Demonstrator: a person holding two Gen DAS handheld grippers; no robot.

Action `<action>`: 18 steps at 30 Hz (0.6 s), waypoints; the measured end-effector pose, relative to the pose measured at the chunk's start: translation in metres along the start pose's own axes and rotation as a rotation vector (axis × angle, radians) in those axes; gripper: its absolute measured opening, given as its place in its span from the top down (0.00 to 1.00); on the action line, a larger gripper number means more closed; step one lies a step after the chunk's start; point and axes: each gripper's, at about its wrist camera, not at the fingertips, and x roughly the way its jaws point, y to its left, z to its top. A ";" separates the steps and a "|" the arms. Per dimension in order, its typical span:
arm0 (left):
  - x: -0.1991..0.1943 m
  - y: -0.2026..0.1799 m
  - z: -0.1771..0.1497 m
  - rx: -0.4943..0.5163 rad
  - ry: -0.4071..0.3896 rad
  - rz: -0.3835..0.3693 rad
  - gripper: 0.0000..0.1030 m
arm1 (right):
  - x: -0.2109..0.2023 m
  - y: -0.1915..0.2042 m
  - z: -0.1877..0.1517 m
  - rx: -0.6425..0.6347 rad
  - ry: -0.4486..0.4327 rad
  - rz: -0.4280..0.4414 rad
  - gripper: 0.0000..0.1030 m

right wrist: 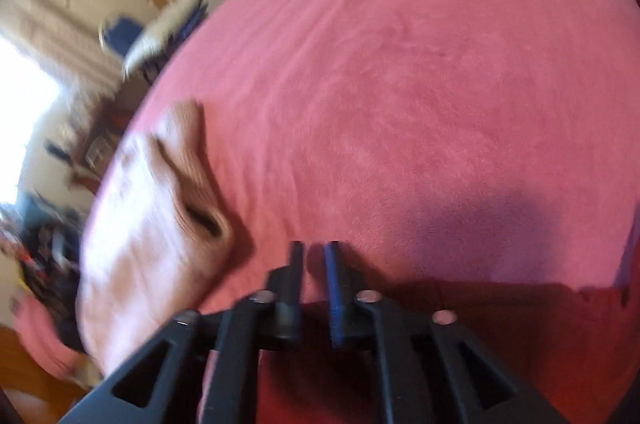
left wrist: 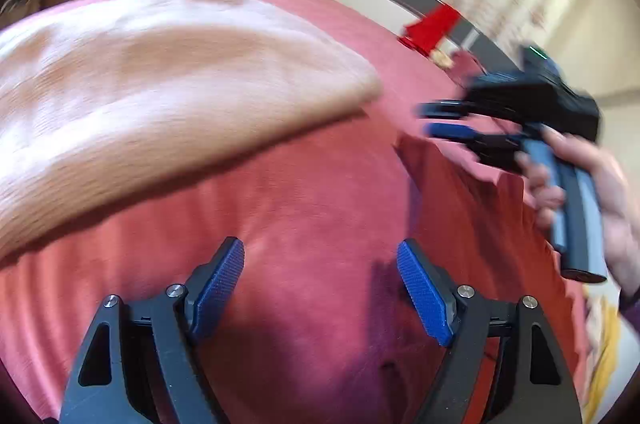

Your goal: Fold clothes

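In the left wrist view, the left gripper (left wrist: 320, 288) hangs over a pink bedcover (left wrist: 312, 191) with its blue pads (left wrist: 220, 284) spread wide and nothing between them. A pale peach garment (left wrist: 160, 75) lies folded on the cover, filling the far left of the scene, its rounded edge reaching toward the middle. To the right, a hand (left wrist: 600, 191) holds the right gripper (left wrist: 436, 121) near the cover's edge; its jaws stand a narrow gap apart, and no cloth shows between them. A small red object (left wrist: 430, 27) sits at the far right edge of the bed.

In the right wrist view, the right gripper (right wrist: 314, 264) points down at bare cover (right wrist: 420, 83), its fingers close together with a slim empty gap. The garment (right wrist: 160, 216) lies to the left, apart from the fingertips. The picture is blurred.
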 end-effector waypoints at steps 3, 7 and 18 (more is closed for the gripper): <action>-0.019 0.011 0.009 -0.063 -0.059 0.086 0.22 | -0.067 -0.012 -0.010 0.006 -0.160 0.058 0.77; -0.016 -0.012 0.024 -0.004 -0.090 0.023 0.22 | -0.130 -0.009 -0.060 -0.096 -0.262 -0.013 0.72; 0.088 -0.089 0.017 0.459 0.131 0.097 0.20 | -0.121 -0.095 -0.213 -0.017 -0.166 -0.042 0.80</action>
